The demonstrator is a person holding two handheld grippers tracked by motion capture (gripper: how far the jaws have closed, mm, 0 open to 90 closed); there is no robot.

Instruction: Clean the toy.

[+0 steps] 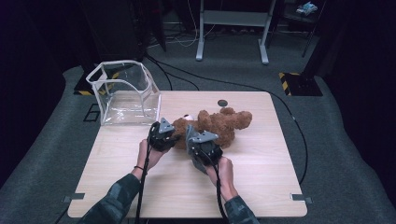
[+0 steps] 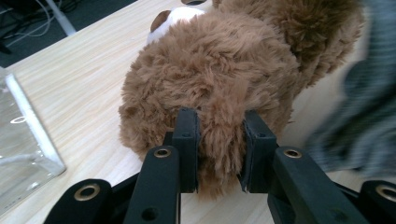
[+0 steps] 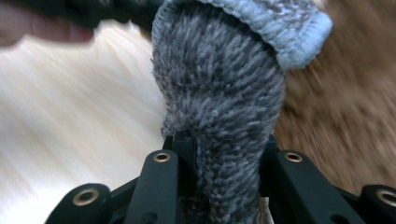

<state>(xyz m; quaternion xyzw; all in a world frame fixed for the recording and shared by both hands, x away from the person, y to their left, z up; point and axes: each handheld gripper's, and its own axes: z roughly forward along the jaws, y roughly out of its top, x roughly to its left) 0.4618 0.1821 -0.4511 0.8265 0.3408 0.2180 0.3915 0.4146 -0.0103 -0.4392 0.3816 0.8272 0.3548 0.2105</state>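
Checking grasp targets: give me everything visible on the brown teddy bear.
The brown teddy bear is a plush toy with long shaggy brown fur and a white muzzle. It lies on its side on the light wooden table, just right of the clear plastic bin. The left gripper pinches a tuft of its fur between the jaws. The right gripper is clamped on a grey knitted fuzzy piece with a ribbed cuff, right beside the bear; whether that piece is attached to it is unclear.

A clear plastic bin (image 1: 123, 93) sits on the wooden table's (image 1: 261, 182) far-left corner, near a dark disc (image 1: 222, 102).
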